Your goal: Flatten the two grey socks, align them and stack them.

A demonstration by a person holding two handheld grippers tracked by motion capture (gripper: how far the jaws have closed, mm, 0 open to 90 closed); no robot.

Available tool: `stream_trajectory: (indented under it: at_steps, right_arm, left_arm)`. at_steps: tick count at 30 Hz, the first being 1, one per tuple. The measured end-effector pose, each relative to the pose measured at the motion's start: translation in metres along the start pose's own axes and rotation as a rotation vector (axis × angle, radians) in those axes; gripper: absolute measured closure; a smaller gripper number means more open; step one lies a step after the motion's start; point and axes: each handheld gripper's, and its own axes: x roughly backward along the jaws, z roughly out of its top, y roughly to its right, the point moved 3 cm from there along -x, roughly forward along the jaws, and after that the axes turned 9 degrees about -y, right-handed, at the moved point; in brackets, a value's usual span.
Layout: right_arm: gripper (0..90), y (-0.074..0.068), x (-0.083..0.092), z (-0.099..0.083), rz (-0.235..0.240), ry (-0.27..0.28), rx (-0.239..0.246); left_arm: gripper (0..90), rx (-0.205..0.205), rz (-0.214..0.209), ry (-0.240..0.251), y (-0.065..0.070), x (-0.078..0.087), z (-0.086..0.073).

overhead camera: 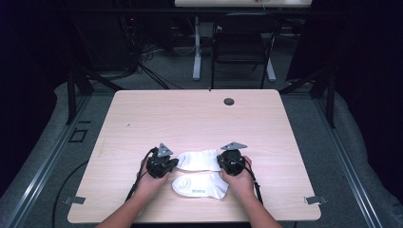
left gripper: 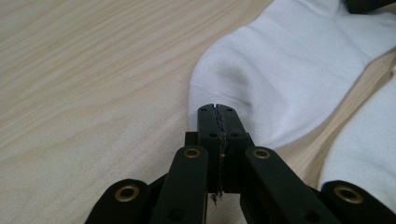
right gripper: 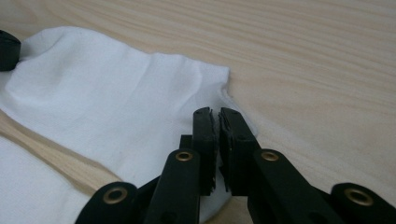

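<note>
Two white socks lie side by side near the table's front edge. The far sock stretches between my two grippers. My left gripper is shut on its left end, where the fabric puckers at the jaw tips. The right gripper is shut on its right end, with the hem of the far sock pinched between the jaws. The near sock lies flat just in front, between the person's hands, and is not held. It also edges into the left gripper view and the right gripper view.
The light wooden table has a round cable hole near its far edge. A black chair and a white desk leg stand on the floor beyond it. Dark curtains close in both sides.
</note>
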Motion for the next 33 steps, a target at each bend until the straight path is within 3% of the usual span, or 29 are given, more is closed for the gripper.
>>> stream_trajectory:
  at_steps: [10,15,25,33]
  right_arm:
    - [86.8,0.01,0.003,-0.003,0.006,-0.007,-0.049]
    - [86.5,0.008,0.004,-0.004,-0.012,-0.009,-0.032]
    - [81.4,0.003,0.006,-0.003,0.015,-0.007,-0.02]
    - [78.6,0.003,0.014,0.0,0.017,0.023,-0.018]
  left_arm:
    - [89.9,-0.004,0.009,0.002,0.0,0.001,-0.002]
    - [89.8,0.003,0.004,0.002,0.0,0.001,-0.002]
    - [85.7,0.015,-0.011,0.012,-0.001,0.004,-0.001]
    - [76.3,0.027,0.003,0.044,-0.004,0.012,0.005]
